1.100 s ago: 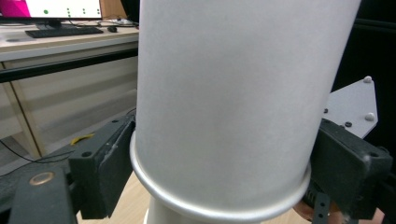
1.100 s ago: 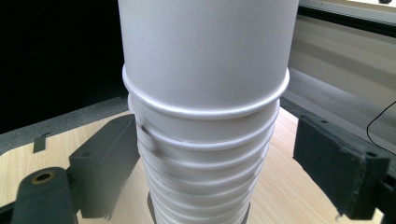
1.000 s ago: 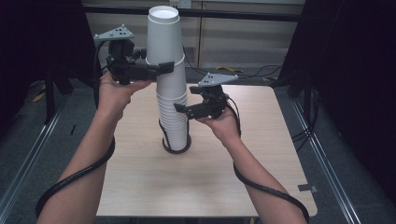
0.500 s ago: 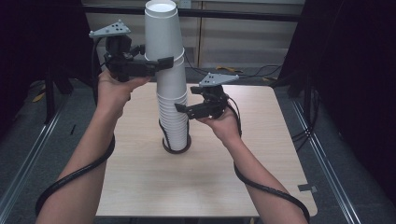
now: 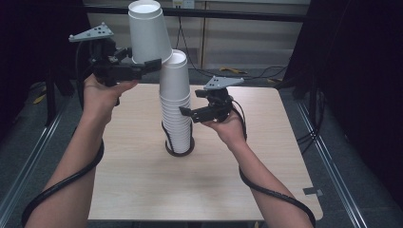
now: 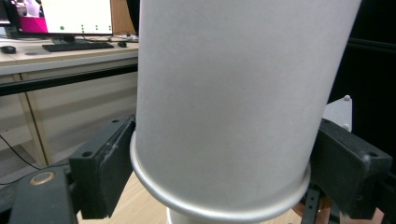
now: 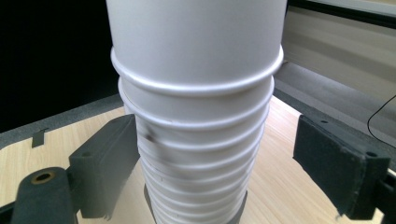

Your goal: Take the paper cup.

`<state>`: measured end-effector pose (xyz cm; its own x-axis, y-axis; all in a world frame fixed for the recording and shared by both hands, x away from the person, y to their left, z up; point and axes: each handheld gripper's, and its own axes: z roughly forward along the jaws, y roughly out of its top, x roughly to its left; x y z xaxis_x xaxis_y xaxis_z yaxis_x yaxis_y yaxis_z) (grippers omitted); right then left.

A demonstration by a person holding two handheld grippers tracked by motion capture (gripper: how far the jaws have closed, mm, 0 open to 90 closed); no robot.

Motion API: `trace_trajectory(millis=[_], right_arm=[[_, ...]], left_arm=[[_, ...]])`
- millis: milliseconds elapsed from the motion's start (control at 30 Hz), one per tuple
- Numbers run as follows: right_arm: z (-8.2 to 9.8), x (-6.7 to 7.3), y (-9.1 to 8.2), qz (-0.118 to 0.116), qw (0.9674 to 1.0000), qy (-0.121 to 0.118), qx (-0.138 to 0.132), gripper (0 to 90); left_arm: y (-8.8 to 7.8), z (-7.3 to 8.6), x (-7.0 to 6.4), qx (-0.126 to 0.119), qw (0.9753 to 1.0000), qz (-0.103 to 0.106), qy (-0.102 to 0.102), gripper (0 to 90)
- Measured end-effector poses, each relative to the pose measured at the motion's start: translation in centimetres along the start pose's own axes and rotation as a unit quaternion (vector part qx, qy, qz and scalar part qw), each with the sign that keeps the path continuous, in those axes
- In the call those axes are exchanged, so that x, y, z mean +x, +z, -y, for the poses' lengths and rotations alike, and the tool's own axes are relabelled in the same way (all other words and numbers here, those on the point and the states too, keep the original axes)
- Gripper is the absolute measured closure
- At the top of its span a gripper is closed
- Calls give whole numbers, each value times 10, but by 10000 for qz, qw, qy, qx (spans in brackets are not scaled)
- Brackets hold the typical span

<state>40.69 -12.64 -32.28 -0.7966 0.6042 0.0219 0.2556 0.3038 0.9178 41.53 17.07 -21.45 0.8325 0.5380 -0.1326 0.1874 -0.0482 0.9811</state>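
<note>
A tall stack of upturned white paper cups point(image 5: 176, 104) stands in a black ring point(image 5: 179, 151) on the wooden table point(image 5: 142, 190). My left gripper point(image 5: 147, 59) is shut on one white cup point(image 5: 149, 33), held tilted up and to the left of the stack's top. In the left gripper view both pads point(image 6: 107, 172) press on that cup point(image 6: 233, 93) just above its rim. My right gripper point(image 5: 187, 111) straddles the stack at mid height. In the right gripper view the left pad point(image 7: 109, 163) touches the stack point(image 7: 201, 140), while the right pad stands a little apart.
Wooden cabinets point(image 5: 237, 42) and loose cables point(image 5: 247, 71) lie behind the table. Metal rails point(image 5: 328, 156) run along the floor on both sides. A desk with a monitor point(image 6: 77, 16) and keyboard shows in the left gripper view.
My left gripper has carried the top cup off the stack to the left, and the cup now leans. The right gripper has stayed at the stack.
</note>
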Motion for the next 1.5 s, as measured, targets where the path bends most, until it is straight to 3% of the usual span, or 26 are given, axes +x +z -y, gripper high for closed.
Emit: trace_trajectory(millis=[533,767,1100,1500], right_arm=[[14,-7,-8,56,10000,43,57,135],[18,-7,-8,25,10000,55,76,135],[27,-8,-16,40,9999,5,136,135],[43,-14,-30,34,9999,32,164,134]], left_arm=[[-43,28,14,25,9997,-223,-76,144],[-52,40,15,68,9996,-272,-68,149],[-63,78,17,466,9982,-378,-49,152],[-58,130,13,916,9954,-261,-114,155]])
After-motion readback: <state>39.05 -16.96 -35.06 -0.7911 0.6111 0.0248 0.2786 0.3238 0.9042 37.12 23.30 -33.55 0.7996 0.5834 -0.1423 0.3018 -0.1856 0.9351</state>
